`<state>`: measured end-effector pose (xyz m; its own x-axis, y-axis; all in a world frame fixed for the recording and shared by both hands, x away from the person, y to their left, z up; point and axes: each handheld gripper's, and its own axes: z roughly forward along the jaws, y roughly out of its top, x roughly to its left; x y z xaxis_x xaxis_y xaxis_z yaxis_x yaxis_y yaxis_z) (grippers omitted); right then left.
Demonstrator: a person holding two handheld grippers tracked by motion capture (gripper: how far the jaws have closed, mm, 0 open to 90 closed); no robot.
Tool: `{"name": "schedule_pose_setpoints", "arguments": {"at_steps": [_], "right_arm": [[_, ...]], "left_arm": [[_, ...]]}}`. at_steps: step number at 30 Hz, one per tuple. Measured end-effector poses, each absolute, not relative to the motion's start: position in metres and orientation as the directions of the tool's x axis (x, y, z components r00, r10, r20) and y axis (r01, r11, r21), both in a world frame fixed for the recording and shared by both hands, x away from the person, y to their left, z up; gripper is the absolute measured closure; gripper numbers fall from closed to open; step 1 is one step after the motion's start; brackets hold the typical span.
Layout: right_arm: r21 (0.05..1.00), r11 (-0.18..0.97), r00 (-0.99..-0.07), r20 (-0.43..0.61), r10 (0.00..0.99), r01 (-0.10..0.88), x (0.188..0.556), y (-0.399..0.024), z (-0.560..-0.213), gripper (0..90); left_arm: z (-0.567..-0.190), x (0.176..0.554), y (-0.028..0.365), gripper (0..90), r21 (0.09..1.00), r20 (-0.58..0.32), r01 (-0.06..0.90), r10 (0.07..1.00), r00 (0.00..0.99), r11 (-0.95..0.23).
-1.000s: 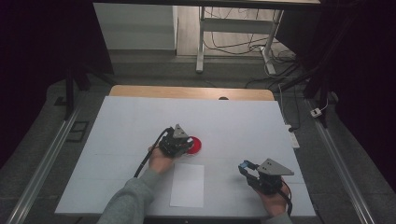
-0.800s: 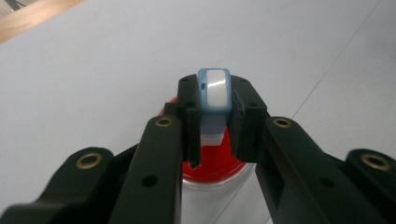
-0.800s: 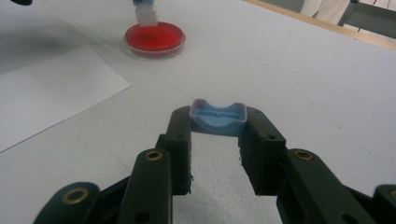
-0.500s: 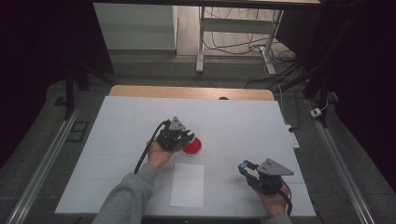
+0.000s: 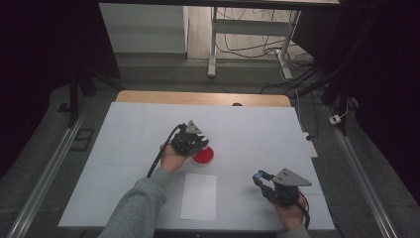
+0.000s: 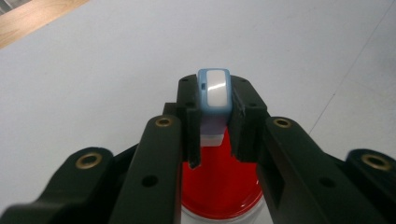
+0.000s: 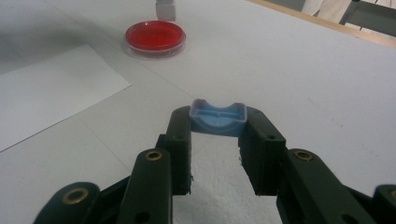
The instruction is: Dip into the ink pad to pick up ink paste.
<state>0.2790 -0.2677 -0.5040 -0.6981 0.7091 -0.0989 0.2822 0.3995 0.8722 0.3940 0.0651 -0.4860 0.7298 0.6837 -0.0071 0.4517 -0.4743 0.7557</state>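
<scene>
- Since a second ago, our left gripper (image 5: 194,144) has slid a bit up the table, so more of the red dish (image 5: 203,155) peeks out beside it. Our right one has stayed put.
- Nearest to us, well to the right of the red dish, our right gripper (image 7: 218,122) rests low by the table (image 5: 257,124) edge. Its jaws are squeezed on a blue cap (image 7: 217,119), a little curved plastic tray with a raised rim.
- Just near of the red dish lies a flat white paper sheet (image 5: 198,195).
- Right over the red dish, our left gripper's jaws pinch a small blue and white block (image 6: 214,91), smooth and shiny, with rounded corners.
- That red dish (image 6: 220,186) is round, flat and glossy, with a clear plastic rim.
- We think the job now is to lower the block gently. We should keep it straight, go slowly, and not bump the dish, since it could slide on the smooth white table.
</scene>
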Motion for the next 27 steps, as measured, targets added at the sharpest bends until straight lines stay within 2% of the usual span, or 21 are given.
{"name": "schedule_pose_setpoints", "arguments": {"at_steps": [20,27], "right_arm": [[0.873,0.399,-0.696,-0.100,0.711,0.281,0.279,-0.268,-0.503,65.0],[0.874,0.399,-0.694,-0.104,0.712,0.278,0.279,-0.268,-0.503,65.0]], "left_arm": [[-0.492,0.397,0.067,76.0,0.715,-0.008,0.472,0.669,0.743,-0.516],[-0.497,0.398,0.070,76.1,0.714,-0.037,0.491,0.675,0.737,-0.498]]}}
